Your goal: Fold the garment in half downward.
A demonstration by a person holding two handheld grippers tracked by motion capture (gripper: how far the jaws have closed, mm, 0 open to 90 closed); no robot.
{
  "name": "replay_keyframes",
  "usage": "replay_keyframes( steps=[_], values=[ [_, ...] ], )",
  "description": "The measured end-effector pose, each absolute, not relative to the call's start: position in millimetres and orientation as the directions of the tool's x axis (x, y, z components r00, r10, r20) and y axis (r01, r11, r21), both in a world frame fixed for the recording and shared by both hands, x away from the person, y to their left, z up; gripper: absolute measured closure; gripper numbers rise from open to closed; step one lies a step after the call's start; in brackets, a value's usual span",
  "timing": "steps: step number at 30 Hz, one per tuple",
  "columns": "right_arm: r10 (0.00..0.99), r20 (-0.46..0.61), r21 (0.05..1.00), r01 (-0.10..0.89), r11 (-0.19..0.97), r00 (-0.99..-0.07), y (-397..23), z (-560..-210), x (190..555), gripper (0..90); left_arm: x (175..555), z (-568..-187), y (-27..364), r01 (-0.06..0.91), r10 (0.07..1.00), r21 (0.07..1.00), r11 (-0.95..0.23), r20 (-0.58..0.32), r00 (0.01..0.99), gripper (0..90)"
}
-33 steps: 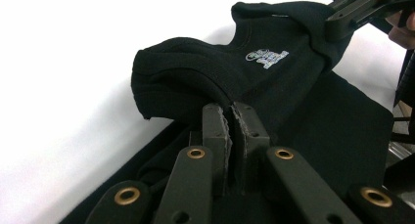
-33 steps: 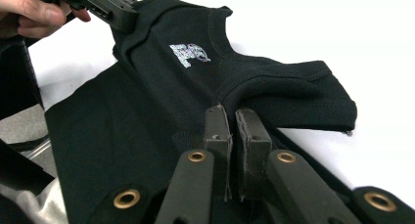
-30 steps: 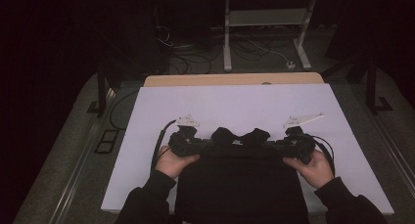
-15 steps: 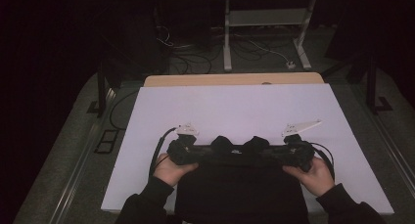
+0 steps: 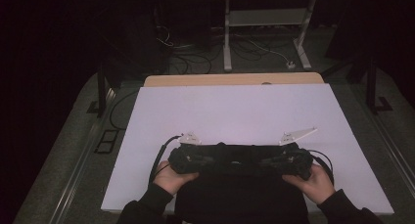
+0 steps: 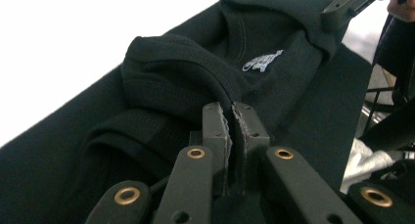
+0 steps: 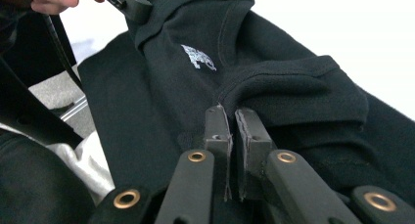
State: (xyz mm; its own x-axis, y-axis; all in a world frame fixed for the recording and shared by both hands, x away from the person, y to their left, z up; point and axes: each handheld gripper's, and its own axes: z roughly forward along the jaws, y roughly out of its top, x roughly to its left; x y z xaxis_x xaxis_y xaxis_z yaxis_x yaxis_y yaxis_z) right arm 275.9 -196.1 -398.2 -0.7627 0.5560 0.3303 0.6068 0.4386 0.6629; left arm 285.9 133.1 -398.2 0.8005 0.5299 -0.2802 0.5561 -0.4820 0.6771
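Observation:
A black garment (image 5: 240, 194) with a small white printed logo (image 6: 263, 62) hangs over the near edge of the white table top (image 5: 235, 116). My left gripper (image 6: 230, 109) is shut on a fold of its cloth near the neck. My right gripper (image 7: 232, 111) is shut on the matching fold on the other side, where the logo (image 7: 198, 56) lies ahead of the jaws. In the high view the left gripper (image 5: 195, 158) and the right gripper (image 5: 279, 160) hold the garment's top edge stretched between them, low over the table.
A wooden board (image 5: 230, 79) edges the table's far side. Beyond it stand a white metal frame (image 5: 266, 23) and loose cables (image 5: 244, 50) on the floor. The table's far half is bare white surface.
Both hands have sunk and drawn toward the near edge with the garment. Its top edge has flattened into a straight line between the grippers.

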Motion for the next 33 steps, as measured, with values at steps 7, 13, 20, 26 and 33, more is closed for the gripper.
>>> replay_keyframes(
  steps=[7,13,20,26,33],
  values=[
    [0.546,0.341,0.636,0.616,0.465,-0.765,-193.7,-404.4,268.8,83.5,277.5,-405.1,130.5,0.555,0.512,0.650,-0.518,-0.284,0.811,83.8],
    [0.540,0.352,0.609,0.625,0.488,-0.765,-190.4,-411.6,263.8,83.5,272.1,-409.9,130.8,0.563,0.507,0.629,-0.536,-0.293,0.811,83.7],
    [0.532,0.353,0.599,0.623,0.503,-0.769,-188.2,-414.3,258.9,83.4,264.0,-415.8,126.9,0.566,0.497,0.605,-0.560,-0.302,0.814,83.7],
    [0.532,0.360,0.587,0.629,0.509,-0.767,-188.6,-416.3,255.0,83.4,259.0,-418.1,124.0,0.567,0.486,0.589,-0.576,-0.311,0.817,83.7],
    [0.521,0.367,0.576,0.628,0.523,-0.770,-189.3,-417.7,249.3,83.3,254.2,-420.3,123.1,0.564,0.474,0.572,-0.596,-0.316,0.822,83.6]
  ],
)
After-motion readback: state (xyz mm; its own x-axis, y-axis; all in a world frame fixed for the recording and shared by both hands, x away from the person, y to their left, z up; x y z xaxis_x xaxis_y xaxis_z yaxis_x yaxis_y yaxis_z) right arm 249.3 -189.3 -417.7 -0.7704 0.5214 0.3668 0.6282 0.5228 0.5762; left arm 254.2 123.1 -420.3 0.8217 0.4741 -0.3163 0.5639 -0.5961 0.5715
